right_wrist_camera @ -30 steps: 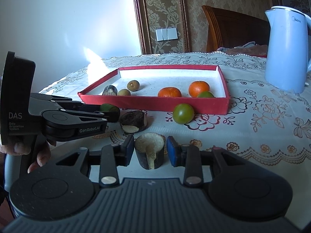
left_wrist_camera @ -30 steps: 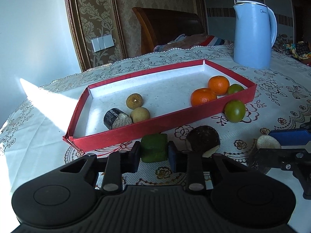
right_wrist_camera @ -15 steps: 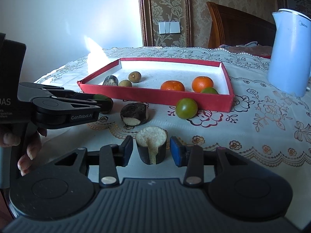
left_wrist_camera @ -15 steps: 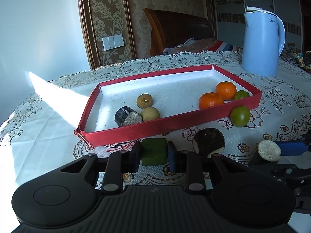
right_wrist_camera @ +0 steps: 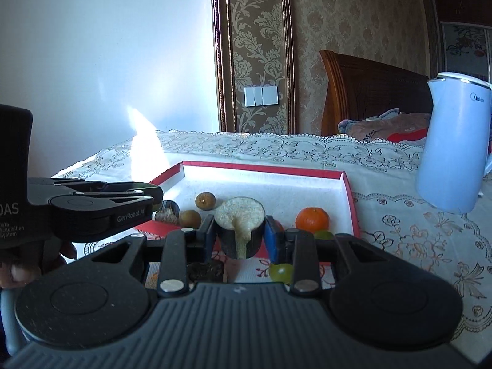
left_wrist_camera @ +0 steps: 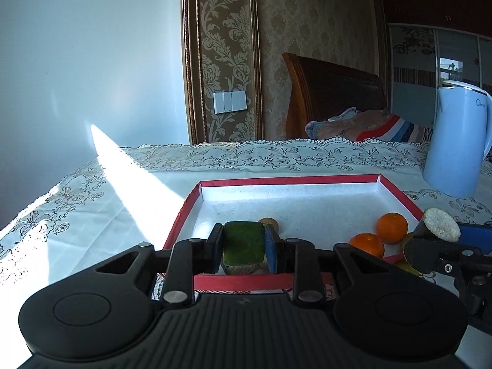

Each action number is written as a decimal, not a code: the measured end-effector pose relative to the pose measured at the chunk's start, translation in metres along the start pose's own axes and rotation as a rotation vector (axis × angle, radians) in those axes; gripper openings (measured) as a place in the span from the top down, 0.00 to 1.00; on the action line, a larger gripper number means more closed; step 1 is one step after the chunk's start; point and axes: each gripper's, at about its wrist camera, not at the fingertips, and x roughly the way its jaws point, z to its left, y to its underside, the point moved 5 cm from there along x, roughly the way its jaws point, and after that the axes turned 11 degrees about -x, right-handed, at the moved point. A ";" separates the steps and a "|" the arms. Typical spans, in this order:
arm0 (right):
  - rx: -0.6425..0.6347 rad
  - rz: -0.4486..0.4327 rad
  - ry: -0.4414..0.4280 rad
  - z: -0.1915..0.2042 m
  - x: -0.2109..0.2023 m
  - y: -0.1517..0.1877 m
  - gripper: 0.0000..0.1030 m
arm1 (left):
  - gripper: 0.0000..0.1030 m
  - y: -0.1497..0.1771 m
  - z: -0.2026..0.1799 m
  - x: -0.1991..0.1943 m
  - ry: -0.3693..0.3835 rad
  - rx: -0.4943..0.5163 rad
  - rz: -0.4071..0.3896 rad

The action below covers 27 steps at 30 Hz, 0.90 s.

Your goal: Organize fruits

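Gripping a squarish dark-green fruit chunk [left_wrist_camera: 243, 243], the left tool [left_wrist_camera: 243, 247] hangs above the red tray's [left_wrist_camera: 307, 180] near rim. The right tool [right_wrist_camera: 240, 230] clamps a dark-skinned stub [right_wrist_camera: 240, 224], upright, pale cut face up.

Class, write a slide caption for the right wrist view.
Right claw grips a dark cut fruit piece before the red tray of oranges.

The left claw [right_wrist_camera: 153, 195] body reads "GenRobot.AI" and "DAS"; the blue kettle [right_wrist_camera: 452, 150] reads "Midea"
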 end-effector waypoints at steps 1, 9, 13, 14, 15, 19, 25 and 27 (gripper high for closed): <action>0.004 -0.004 0.006 -0.002 0.005 -0.005 0.70 | 0.74 -0.003 -0.002 0.004 -0.005 -0.004 0.000; 0.010 0.012 0.050 -0.016 0.043 -0.016 0.70 | 0.74 -0.016 -0.006 0.033 -0.051 -0.078 0.006; 0.026 0.024 0.060 -0.023 0.060 -0.016 0.70 | 0.74 -0.016 -0.006 0.046 -0.070 -0.086 0.012; 0.028 0.029 0.063 -0.025 0.065 -0.015 0.70 | 0.74 -0.016 -0.006 0.049 -0.070 -0.091 0.015; 0.030 0.034 0.063 -0.026 0.068 -0.014 0.70 | 0.74 -0.015 -0.005 0.051 -0.070 -0.095 0.017; 0.048 0.070 0.062 -0.031 0.086 -0.011 0.70 | 0.74 -0.012 -0.005 0.056 -0.070 -0.092 0.023; 0.063 0.102 0.067 -0.036 0.102 -0.007 0.70 | 0.74 -0.011 -0.008 0.056 -0.059 -0.081 0.016; 0.066 0.107 0.074 -0.038 0.106 -0.006 0.70 | 0.74 -0.011 -0.008 0.057 -0.057 -0.081 0.018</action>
